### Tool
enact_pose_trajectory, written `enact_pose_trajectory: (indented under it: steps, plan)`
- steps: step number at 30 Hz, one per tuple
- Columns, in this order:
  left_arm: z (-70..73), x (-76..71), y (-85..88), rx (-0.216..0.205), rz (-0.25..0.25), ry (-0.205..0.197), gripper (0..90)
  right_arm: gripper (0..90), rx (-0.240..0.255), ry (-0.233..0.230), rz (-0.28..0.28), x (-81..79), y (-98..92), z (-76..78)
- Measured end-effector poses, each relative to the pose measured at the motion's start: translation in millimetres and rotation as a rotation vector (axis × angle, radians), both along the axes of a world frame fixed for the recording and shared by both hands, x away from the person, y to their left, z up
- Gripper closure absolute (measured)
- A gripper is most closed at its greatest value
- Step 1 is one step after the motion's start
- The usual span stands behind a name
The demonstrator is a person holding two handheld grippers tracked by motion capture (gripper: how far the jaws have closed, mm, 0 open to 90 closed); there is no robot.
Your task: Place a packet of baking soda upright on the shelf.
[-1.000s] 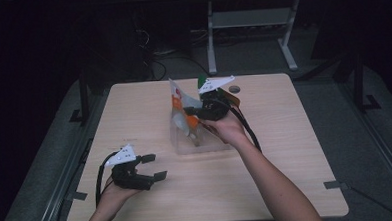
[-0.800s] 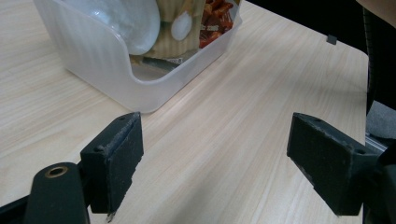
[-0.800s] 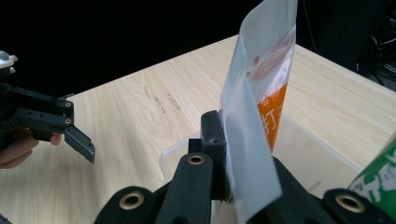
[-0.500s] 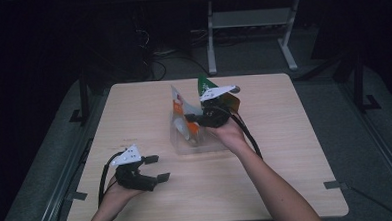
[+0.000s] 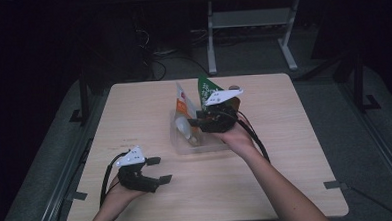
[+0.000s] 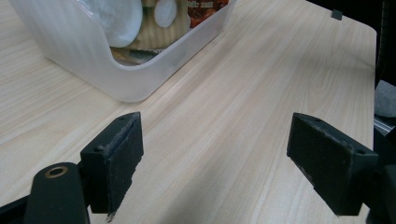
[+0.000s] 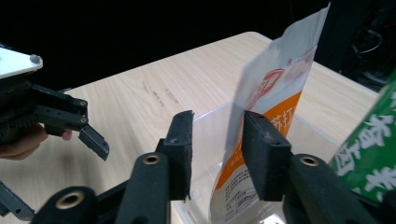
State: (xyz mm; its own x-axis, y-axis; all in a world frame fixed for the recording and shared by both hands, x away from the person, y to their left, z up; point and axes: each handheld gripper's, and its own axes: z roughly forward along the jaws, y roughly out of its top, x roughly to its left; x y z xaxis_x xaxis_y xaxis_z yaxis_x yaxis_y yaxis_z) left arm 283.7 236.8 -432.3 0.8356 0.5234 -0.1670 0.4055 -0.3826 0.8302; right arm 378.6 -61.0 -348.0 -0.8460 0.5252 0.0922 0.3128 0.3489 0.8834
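One wooden tabletop carries everything, and a clear plastic bin stands near its middle, a little toward the far edge. The high view shows the bin's whole place, with two packets standing upright in it: a white-and-orange pouch on the side facing the table's left edge and a green packet just beside it. The left gripper view adds what the high view is too small to give: the bin's rounded near corner and pale, lumpy packaged goods lying on its floor.

The right gripper hangs over the bin. Its own view shows the white-and-orange pouch just beyond the gap between its jaws, which have just been opening and now stand narrowly apart, with the pads clear of the pouch. The green packet fills that view's right edge.

The left gripper rests low near the tabletop's near-left corner, well apart from the bin, its jaws spread wide over bare wood. The right gripper view catches it too, from the side.
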Motion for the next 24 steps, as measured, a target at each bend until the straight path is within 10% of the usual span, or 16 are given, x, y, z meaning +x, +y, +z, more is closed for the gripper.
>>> enact_pose_trajectory:
  steps: [24]
  plan:
    - [-3.1,-2.4,-8.7,0.022,-0.055,0.015,18.0,33.8,-0.045,-0.074,0.008,-52.5,-47.8,-17.3]
